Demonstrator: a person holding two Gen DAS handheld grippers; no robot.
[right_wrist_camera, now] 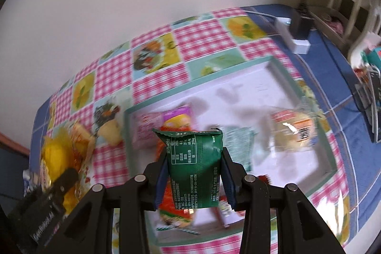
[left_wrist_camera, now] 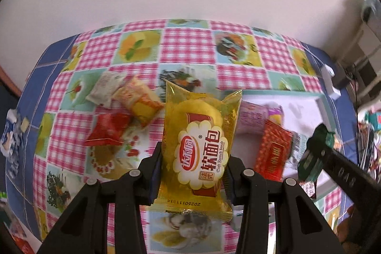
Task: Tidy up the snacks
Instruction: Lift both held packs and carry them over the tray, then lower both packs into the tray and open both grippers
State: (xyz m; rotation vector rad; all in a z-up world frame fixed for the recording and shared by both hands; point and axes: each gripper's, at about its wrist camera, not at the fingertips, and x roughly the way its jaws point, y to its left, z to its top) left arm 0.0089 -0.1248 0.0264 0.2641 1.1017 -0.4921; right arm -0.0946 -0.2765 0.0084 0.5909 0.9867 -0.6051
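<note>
My left gripper (left_wrist_camera: pixel 195 158) is shut on a yellow soft-bread packet (left_wrist_camera: pixel 197 149), held upright above the checked tablecloth. Left of it lie a white packet (left_wrist_camera: pixel 104 87), an orange packet (left_wrist_camera: pixel 139 101) and a red packet (left_wrist_camera: pixel 107 130). In the right wrist view my right gripper (right_wrist_camera: pixel 195 170) is shut on a dark green packet (right_wrist_camera: pixel 197 166) over the teal-rimmed tray (right_wrist_camera: pixel 281 63). The tray holds a pink packet (right_wrist_camera: pixel 147 127), a clear bread packet (right_wrist_camera: pixel 293 130), a pale green packet (right_wrist_camera: pixel 238 142) and an orange packet (right_wrist_camera: pixel 171 196). The left gripper (right_wrist_camera: pixel 47 201) shows blurred at lower left.
A white power strip (right_wrist_camera: pixel 300 44) with a black plug lies on the blue cloth beyond the tray's far corner. A plain wall stands behind the table. Chair rails and cluttered boxes (right_wrist_camera: pixel 371 92) are off the table's right side. A blue-white wrapper (left_wrist_camera: pixel 9 135) lies at the left edge.
</note>
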